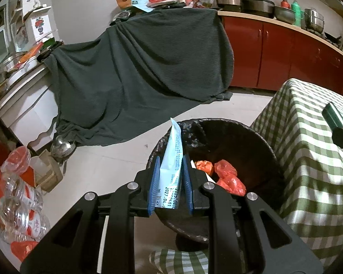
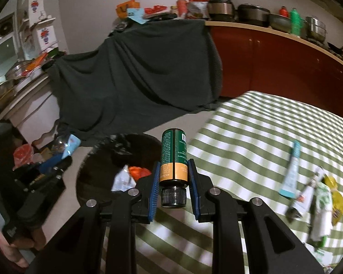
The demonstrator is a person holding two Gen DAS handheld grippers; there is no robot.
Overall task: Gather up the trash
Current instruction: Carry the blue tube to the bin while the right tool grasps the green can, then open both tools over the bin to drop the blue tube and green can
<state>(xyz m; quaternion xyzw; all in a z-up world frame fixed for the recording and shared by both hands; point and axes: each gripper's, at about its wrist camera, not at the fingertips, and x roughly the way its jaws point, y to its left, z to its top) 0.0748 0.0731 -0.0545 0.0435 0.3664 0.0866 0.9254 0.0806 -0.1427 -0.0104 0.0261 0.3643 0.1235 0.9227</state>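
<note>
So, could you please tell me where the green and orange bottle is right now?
The green and orange bottle is clamped between the right gripper's jaws, cap toward the camera, at the green checked tablecloth's edge, just right of the black-lined trash bin.

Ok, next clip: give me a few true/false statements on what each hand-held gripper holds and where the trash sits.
1. The left hand-held gripper is shut on a light blue packet. True.
2. That packet already lies in the bin. False: it is held in the gripper above the bin's near rim.
3. The right hand-held gripper is empty. False: it is shut on a green bottle, cap toward the camera.
4. Red bags lie inside the bin. True.
5. The checked table has been cleared of trash. False: a tube and wrappers lie on it.
</note>
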